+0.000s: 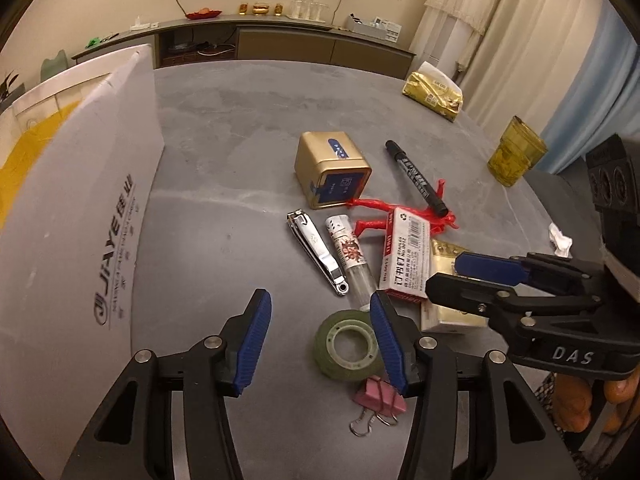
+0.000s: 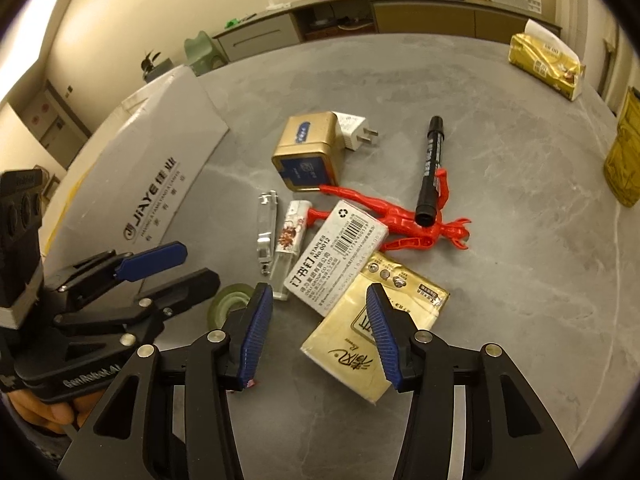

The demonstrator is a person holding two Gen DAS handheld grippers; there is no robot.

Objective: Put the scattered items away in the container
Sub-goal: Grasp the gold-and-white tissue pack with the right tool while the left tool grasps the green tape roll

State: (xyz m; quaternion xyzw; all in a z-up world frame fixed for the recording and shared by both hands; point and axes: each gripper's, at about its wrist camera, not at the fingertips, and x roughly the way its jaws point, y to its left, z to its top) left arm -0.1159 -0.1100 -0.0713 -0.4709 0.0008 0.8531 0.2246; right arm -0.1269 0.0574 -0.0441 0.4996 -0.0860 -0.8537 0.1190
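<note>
Small items lie scattered on the grey table [image 1: 224,160]. Among them are a gold tin [image 1: 332,168], a black marker [image 1: 416,178], a red figure [image 2: 400,216], a nail clipper [image 1: 318,252], a lighter [image 1: 352,256], a staples box [image 2: 336,256], a yellow tissue pack [image 2: 344,336], a green tape roll [image 1: 352,368] and a pink binder clip [image 1: 380,398]. A white plug [image 2: 354,130] leans behind the tin. My left gripper [image 1: 322,344] is open, its right finger over the tape roll. My right gripper [image 2: 318,336] hovers open above the tissue pack. The white cardboard box [image 1: 80,200] stands at the left.
A gold foil package [image 2: 544,64] lies at the table's far right corner, and an amber glass [image 1: 516,152] stands at the right edge. A crumpled white scrap [image 1: 560,238] lies near that edge. A long sideboard [image 1: 280,40] runs along the back wall.
</note>
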